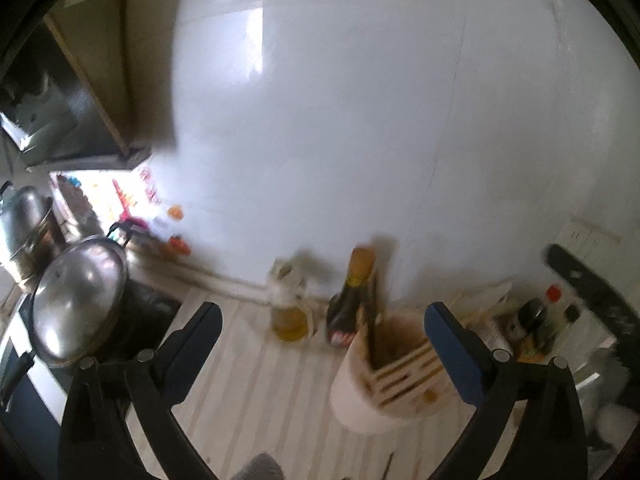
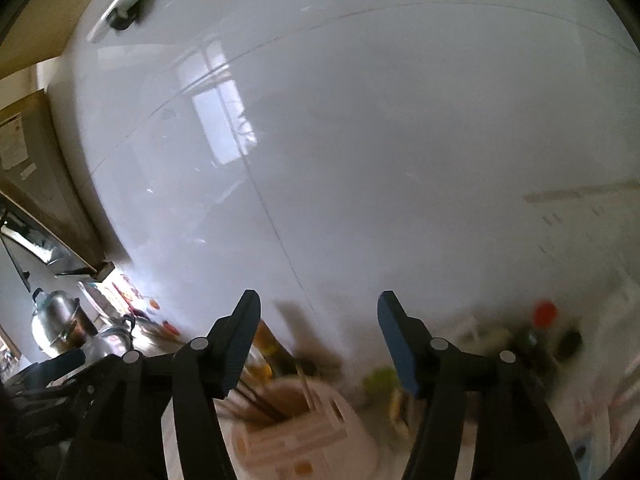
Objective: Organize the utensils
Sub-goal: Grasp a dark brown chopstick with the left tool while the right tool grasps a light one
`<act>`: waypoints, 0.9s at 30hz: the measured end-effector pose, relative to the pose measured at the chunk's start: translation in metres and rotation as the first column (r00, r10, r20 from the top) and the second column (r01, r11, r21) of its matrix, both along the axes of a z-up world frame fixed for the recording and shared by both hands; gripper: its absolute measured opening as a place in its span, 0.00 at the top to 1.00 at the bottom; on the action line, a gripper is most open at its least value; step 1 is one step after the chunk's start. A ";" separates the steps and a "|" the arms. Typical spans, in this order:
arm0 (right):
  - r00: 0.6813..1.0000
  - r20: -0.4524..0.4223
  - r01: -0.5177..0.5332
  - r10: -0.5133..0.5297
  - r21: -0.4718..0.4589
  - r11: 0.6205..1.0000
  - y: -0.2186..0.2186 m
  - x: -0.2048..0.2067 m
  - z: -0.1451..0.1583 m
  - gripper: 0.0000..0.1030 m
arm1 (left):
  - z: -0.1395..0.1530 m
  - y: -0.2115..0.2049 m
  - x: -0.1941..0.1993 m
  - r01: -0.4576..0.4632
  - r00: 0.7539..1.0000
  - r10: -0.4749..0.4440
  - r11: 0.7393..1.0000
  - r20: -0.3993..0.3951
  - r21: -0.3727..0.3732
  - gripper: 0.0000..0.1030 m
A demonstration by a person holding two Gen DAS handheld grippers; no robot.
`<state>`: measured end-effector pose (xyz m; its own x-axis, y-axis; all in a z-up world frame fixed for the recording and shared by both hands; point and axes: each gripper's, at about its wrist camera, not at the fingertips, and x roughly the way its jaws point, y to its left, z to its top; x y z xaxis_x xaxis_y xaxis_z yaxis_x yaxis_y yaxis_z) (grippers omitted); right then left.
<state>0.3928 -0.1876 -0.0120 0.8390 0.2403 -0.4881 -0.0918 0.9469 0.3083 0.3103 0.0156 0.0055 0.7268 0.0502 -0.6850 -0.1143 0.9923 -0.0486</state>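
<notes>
utensil holder (image 1: 384,368) on surface, chopsticks (image 1: 370,320) inside | left tool (image 1: 322,320) spread, empty | right tool (image 2: 318,336) spread, empty | approach slowly from above

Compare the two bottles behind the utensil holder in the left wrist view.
The oil bottle is clear, with yellow liquid filling only its lower part; the sauce bottle is dark throughout. The sauce bottle stands taller, with a yellowish neck and cap. Both stand upright, side by side, near the wall, behind the holder.
</notes>
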 end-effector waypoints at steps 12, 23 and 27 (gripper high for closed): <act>0.914 -0.405 0.012 -0.032 -0.054 0.998 -0.008 -0.070 -0.159 0.18 | -0.171 0.000 -0.038 0.022 0.933 -0.002 0.998 -0.359 0.053 0.00; 0.684 -0.730 -0.038 -0.017 -0.059 0.998 0.015 -0.091 -0.309 0.44 | -0.282 -0.018 -0.055 0.105 0.823 -0.042 0.991 -0.567 0.078 0.00; 0.642 -0.766 -0.058 -0.013 -0.065 0.996 0.024 -0.096 -0.330 0.54 | -0.295 -0.019 -0.055 0.113 0.802 -0.047 0.991 -0.595 0.074 0.00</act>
